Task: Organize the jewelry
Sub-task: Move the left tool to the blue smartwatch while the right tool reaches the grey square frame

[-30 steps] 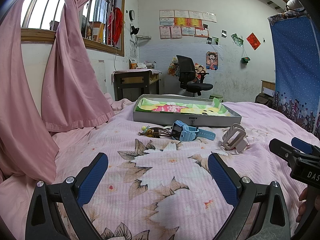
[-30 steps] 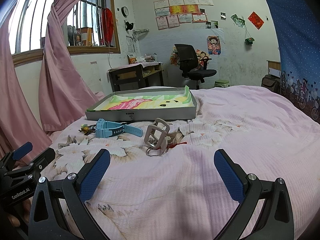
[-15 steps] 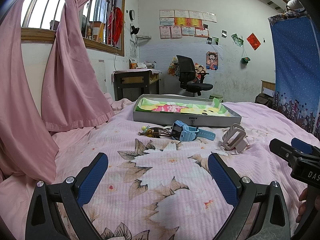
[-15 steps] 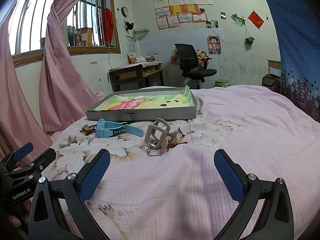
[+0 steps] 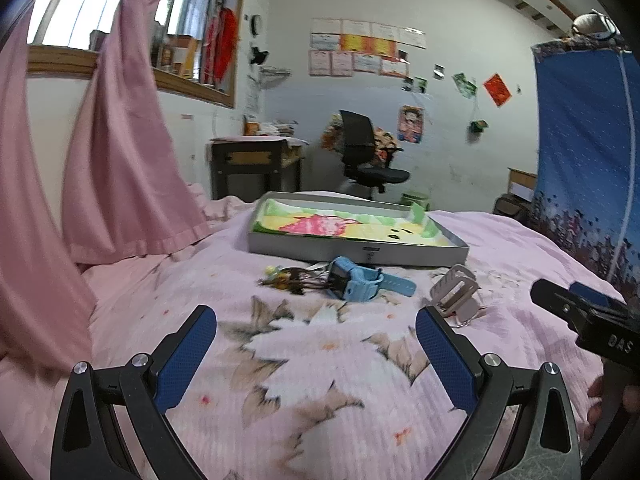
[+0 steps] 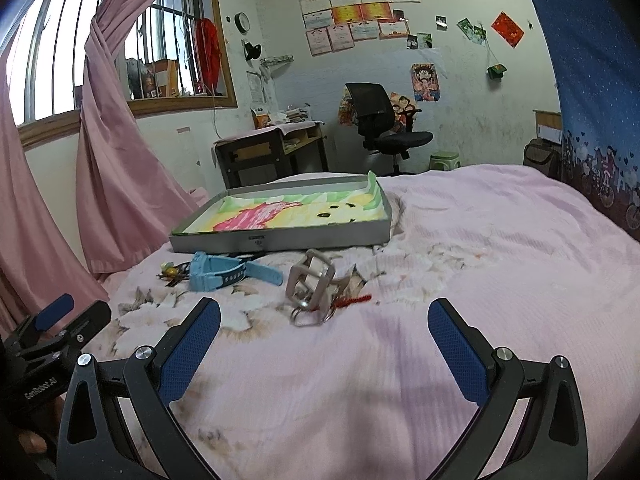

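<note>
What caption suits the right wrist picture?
Open right gripper above a pink bedspread, facing a blue watch, beige watch and tray.

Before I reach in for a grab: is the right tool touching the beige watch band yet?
Apart. In the right wrist view, bare pink bedspread shows between the open right tool and the beige watch band lying beyond its fingertips.
</note>
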### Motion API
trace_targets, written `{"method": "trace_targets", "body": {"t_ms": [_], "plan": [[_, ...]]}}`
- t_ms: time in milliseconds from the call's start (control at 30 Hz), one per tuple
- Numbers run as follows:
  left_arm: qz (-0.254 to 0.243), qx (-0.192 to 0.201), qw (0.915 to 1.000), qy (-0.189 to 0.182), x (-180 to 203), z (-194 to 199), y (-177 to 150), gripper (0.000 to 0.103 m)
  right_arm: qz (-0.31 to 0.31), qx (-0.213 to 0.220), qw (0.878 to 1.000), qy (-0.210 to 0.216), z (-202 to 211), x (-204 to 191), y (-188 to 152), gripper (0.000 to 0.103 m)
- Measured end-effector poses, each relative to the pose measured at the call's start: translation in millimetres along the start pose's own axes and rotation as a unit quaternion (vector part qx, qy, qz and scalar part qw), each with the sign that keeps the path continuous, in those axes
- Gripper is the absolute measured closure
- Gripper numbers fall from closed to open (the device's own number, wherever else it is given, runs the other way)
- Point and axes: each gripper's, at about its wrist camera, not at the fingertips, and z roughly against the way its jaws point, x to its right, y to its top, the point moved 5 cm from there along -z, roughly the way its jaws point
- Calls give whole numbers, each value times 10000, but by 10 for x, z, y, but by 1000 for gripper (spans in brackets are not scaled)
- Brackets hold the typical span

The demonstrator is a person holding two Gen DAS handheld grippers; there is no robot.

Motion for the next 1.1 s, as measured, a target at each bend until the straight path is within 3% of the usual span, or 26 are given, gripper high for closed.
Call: {"method": "trace_targets", "body": {"t_ms": [200,400,567,700,867,1000,1100], "plan": [[-23,-211,9990,-386,21,-202,147,2,227,-58,9997,-90,-160,22,192,1],[95,-654,9960,-594,-49,-541,218,2,530,-446,9976,-63,-502,21,285,1],[194,-907,9934,-674,-81,-783,228,2,660,-894,9934,296,-805,-25,241,1],[261,-1063,9903,-851,-48,-928,180,4,885,-1006,9903,363,-958,-93,216,1],[293,-1259,9850,-1145,4,-1084,129,28,1177,-1009,9869,438,-1055,-108,224,2],[268,-1364,9809,-1359,83,-1181,122,40,1045,-1153,9861,581,-1128,-56,218,24],[212,-1404,9789,-1471,150,-1249,129,49,980,-1242,9846,745,-1209,-53,199,31]]}}
